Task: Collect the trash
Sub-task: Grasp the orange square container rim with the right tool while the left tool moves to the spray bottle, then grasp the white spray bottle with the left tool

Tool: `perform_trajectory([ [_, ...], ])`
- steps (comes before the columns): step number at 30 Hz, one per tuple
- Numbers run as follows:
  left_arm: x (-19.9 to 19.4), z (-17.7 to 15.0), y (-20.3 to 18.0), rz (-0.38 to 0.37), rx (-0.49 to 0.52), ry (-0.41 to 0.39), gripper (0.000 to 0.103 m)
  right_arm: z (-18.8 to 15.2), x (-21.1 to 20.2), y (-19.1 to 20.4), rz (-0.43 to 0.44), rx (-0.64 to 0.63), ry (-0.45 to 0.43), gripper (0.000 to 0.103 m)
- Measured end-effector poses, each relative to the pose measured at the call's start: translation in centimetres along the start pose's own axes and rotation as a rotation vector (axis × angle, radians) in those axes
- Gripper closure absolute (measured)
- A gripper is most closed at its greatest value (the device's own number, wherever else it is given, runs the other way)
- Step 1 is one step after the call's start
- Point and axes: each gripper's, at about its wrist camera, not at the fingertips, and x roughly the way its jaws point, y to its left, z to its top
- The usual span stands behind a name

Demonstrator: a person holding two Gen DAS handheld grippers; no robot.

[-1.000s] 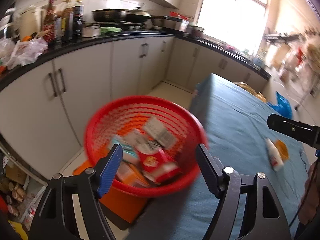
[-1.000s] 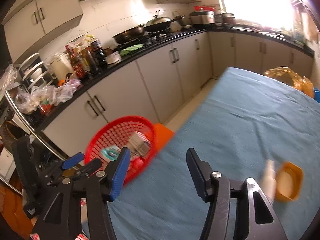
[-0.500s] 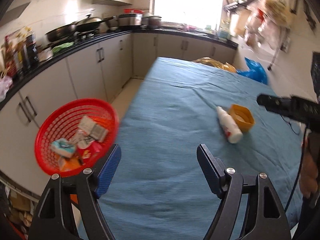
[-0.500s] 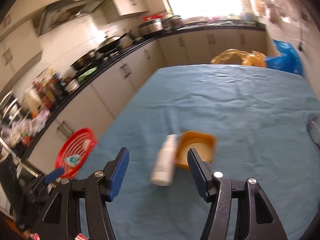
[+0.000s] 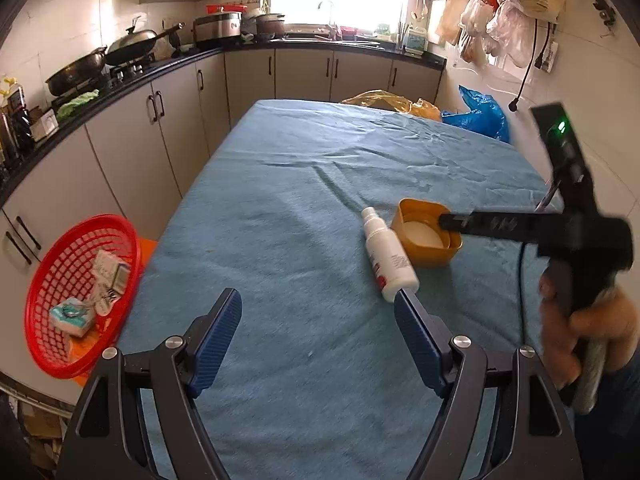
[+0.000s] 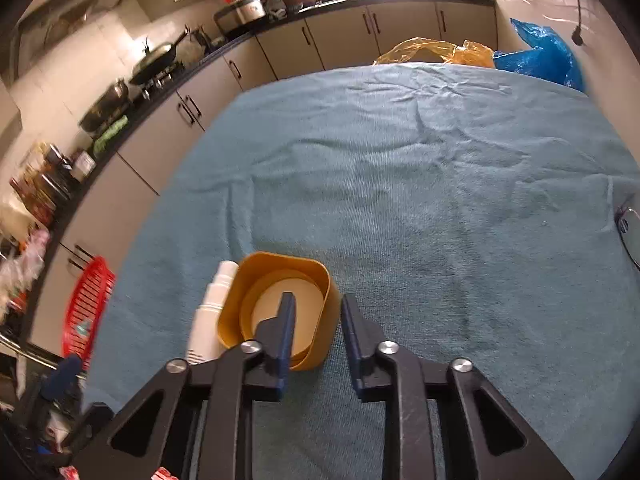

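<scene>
**Right gripper closes over wall of orange tub as left hangs open above table**

On a table (image 5: pixel 280 208) draped in blue cloth, the right gripper (image 6: pixel 316 312) has just been closing, one finger (image 6: pixel 285 320) inside the orange tub (image 6: pixel 320 322) and the other outside, the tub's near wall between them; a sliver of cloth shows between that wall and the outer finger, so a firm pinch cannot be confirmed. The left gripper (image 5: pixel 318 328) hangs with its jaws wide apart and nothing between them, over bare cloth at the table's near end.

Two pieces of trash remain on the table: the tub (image 5: pixel 426 236) and one white spray bottle (image 5: pixel 388 256) lying on its side, touching the tub's left side, nozzle toward the far end. The far half of the cloth lies open, as does the stretch to the left edge.

One red basket (image 5: pixel 80 292) sits below the table's left edge, near the cabinets, with several small cartons inside. Beyond the far edge lie one yellow bag (image 5: pixel 384 102) and one blue bag (image 5: pixel 480 114).

Only the left wrist view shows the person's hand (image 5: pixel 588 328) on the right gripper's handle and the basket's contents; only the right wrist view shows the finger inside the tub.
</scene>
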Motion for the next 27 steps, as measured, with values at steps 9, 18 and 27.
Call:
perform_trajectory([
  [9,3.5,1.9,-3.4,-0.006,0.038,0.06,0.025,-0.1,-3.2,-2.8,-0.069,0.04,-0.118,0.097],
  [18,8.2,2.2,-5.8,0.069,0.071,0.112,0.032,0.3,-5.1,-4.7,-0.048,0.1,-0.167,0.097],
  [27,9.7,1.9,-5.1,0.075,0.055,0.111,0.059,0.0,-5.3,-3.7,-0.042,0.075,-0.183,0.097],
])
